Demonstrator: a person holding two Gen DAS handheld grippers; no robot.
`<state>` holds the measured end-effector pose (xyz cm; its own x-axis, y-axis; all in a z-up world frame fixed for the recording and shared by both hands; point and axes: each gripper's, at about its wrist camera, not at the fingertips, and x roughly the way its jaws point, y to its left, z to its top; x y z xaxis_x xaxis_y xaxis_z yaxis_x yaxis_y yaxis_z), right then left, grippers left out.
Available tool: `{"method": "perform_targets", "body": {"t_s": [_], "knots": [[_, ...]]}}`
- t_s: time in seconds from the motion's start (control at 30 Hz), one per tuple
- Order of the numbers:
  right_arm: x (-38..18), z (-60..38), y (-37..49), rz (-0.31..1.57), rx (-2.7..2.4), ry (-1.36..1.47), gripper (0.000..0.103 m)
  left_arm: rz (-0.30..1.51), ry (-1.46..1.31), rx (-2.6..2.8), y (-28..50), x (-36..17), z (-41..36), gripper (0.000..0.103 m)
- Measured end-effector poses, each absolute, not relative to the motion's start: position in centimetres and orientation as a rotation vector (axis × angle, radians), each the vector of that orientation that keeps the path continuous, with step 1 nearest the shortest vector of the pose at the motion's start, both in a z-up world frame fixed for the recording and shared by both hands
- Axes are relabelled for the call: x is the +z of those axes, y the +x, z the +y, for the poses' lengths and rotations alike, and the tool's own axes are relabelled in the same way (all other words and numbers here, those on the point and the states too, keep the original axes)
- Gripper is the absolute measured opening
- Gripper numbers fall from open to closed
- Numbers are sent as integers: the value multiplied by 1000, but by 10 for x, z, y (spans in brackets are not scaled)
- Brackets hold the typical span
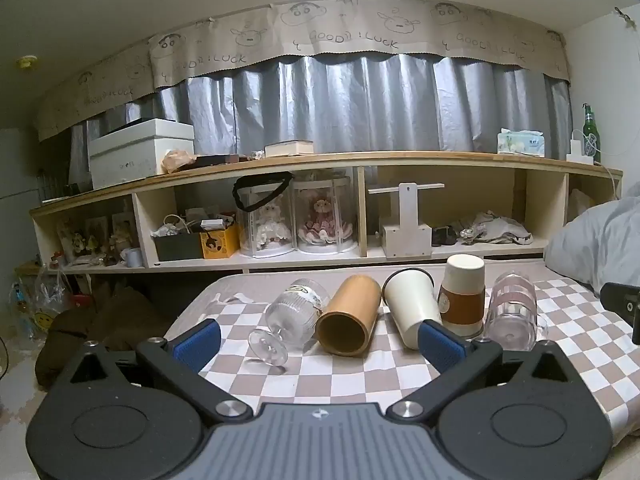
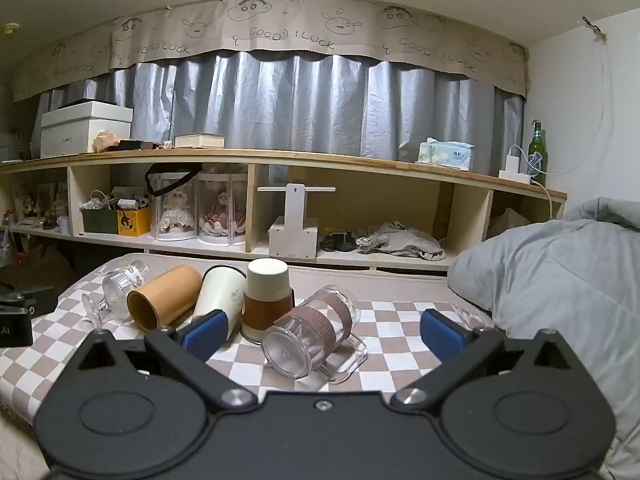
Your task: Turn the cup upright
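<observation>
Five cups line the checkered cloth. Clear glass mug with brown ribbed bands lies on its side (handle down), between the spread fingers of right gripper. Left gripper spread, empty.

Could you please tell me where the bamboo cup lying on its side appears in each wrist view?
Left wrist: bamboo cup at centre, between the open left gripper fingers.
Right wrist: bamboo cup at left, beyond the open right gripper.
Shared landmark: the upside-down sleeved paper cup.
</observation>
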<state>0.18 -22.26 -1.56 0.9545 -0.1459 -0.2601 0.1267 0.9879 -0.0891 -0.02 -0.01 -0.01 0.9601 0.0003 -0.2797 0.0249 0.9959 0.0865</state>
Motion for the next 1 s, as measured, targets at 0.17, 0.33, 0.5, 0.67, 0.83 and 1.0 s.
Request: {"method": "perform_targets", "body": {"t_s": [0.17,0.33,0.5,0.67,0.83,1.0], "knots": [[-16,-222,2,268,-139,-72,103,284,87,-13,0,0,0,103],[-16,-221,1,269,-140,-74,103,287,87,-12,0,0,0,103],[-16,-220,2,271,-139,-74,103,288,85,-13,0,0,0,103],[-15,-220,2,272,-137,-76,103,290,85,-15,0,0,0,103],[-16,-218,2,273,-137,-82,103,290,85,-16,1,-8,3,103],[-16,-218,1,276,-138,-80,103,292,85,-16,2,-8,2,103]]}}
